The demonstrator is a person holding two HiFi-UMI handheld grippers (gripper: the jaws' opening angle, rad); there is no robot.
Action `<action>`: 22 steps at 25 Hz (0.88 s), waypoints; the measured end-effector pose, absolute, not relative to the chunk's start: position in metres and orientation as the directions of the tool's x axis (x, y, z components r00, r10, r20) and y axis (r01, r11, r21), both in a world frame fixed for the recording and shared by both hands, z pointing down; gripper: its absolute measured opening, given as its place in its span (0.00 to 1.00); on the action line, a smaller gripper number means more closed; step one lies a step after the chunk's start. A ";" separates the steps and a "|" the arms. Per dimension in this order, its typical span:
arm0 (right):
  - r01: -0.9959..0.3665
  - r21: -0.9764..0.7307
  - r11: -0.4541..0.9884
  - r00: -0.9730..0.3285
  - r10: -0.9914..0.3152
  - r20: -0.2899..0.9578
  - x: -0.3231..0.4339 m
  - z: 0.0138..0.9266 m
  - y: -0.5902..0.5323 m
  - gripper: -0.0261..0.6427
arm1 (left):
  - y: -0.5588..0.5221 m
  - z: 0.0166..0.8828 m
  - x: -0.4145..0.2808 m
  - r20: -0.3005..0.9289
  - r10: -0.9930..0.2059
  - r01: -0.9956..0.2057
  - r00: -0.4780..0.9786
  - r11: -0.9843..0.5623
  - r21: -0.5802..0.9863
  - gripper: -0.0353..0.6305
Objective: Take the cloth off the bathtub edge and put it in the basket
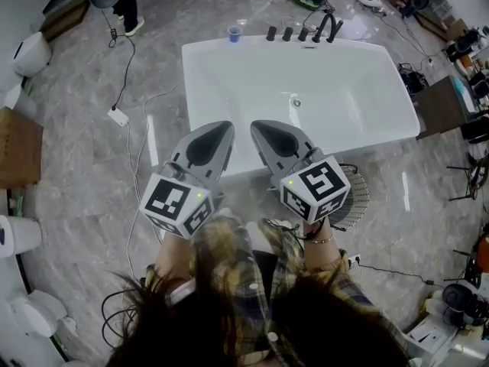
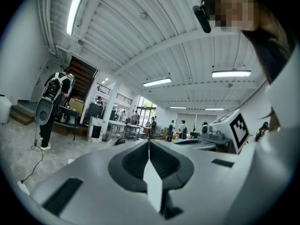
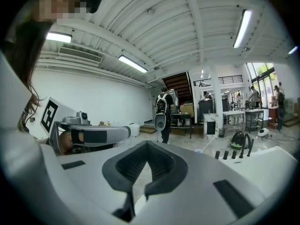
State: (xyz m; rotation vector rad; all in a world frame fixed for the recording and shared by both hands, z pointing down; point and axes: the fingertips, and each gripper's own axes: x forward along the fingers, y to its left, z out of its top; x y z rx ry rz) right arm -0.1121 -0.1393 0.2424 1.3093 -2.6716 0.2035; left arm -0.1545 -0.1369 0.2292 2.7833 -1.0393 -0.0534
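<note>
A white bathtub [image 1: 229,71] stands on the marble floor straight ahead in the head view, and I see no cloth on its rim or inside it. Both grippers hover side by side over the tub's near edge. My left gripper [image 1: 223,128] is shut and holds nothing; its jaws meet [image 2: 149,142]. My right gripper [image 1: 260,128] is also shut and holds nothing [image 3: 147,144]. A round wire basket [image 1: 356,199] sits on the floor by the tub's near right corner, half hidden under the right gripper's marker cube. Its contents are hidden.
Black tap handles [image 1: 304,31] and a blue cup [image 1: 234,34] line the tub's far rim. A white cable with a power strip [image 1: 118,115] trails on the floor at left. A cardboard box [image 1: 17,147] and white toilets [image 1: 30,52] stand at left, cluttered tables [image 1: 447,102] at right.
</note>
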 end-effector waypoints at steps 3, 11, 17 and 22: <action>-0.792 -0.051 0.609 -0.605 -0.770 0.202 -0.114 0.242 -0.137 0.06 | -0.135 0.230 -0.155 0.026 -0.652 -0.646 0.758 -0.743 0.176 0.08; -0.783 -0.034 0.621 -0.613 -0.761 0.211 -0.120 0.243 -0.131 0.06 | -0.129 0.231 -0.159 0.023 -0.649 -0.642 0.761 -0.747 0.173 0.08; -0.781 -0.036 0.623 -0.616 -0.760 0.209 -0.123 0.242 -0.126 0.06 | -0.125 0.229 -0.161 0.019 -0.649 -0.642 0.761 -0.747 0.173 0.08; -0.791 -0.043 0.611 -0.605 -0.769 0.209 -0.120 0.247 -0.120 0.06 | -0.121 0.230 -0.161 0.016 -0.643 -0.636 0.766 -0.754 0.168 0.08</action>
